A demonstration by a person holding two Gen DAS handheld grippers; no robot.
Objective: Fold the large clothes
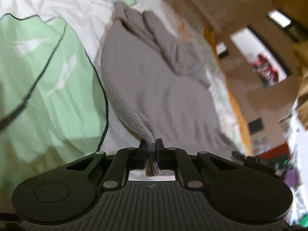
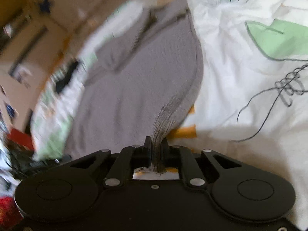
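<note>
I had the left gripper clamped on the grey sweater's ribbed hem, and the right gripper pinched another bunch of it. The sweater draped over the white and green bedspread.

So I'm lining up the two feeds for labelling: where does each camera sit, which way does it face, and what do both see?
Left wrist: sits on the left gripper, facing forward along its fingers over the grey sweater on the white and green bedding; only the gripper's black body shows.
Right wrist: sits on the right gripper, facing along the same sweater toward the blurred room; only its own gripper shows.
Shared: the sweater, pinched by both grippers at its ribbed edge, and the bedding.
</note>
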